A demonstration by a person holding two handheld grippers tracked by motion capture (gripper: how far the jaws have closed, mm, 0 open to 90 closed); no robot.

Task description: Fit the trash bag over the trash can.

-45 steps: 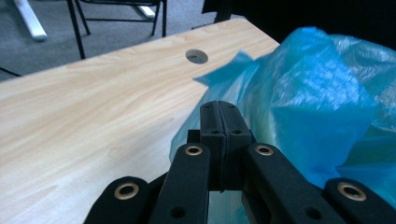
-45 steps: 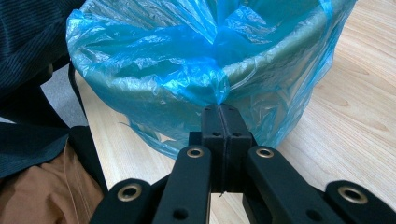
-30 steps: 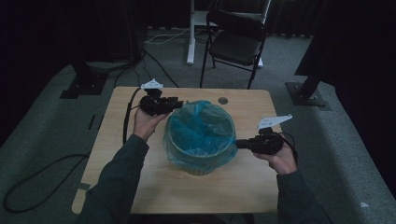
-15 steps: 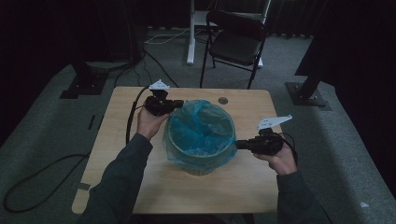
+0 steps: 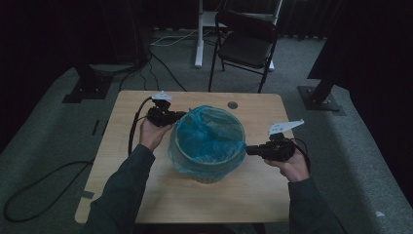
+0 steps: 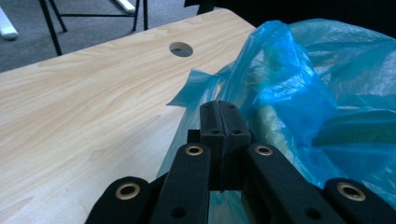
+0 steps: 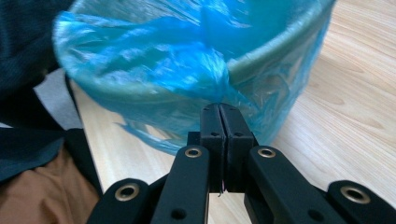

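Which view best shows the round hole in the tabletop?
The left gripper view: the round hole sits close and sharp in the light wood beyond the blue bin liner. The high view shows the same hole as a small dark dot behind the bin. The right gripper view faces the bin's side instead.

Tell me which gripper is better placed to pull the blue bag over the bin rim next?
Probably the left gripper: its jaws have just closed on a loose flap of the blue bag. The right gripper already pinches film at the rim.
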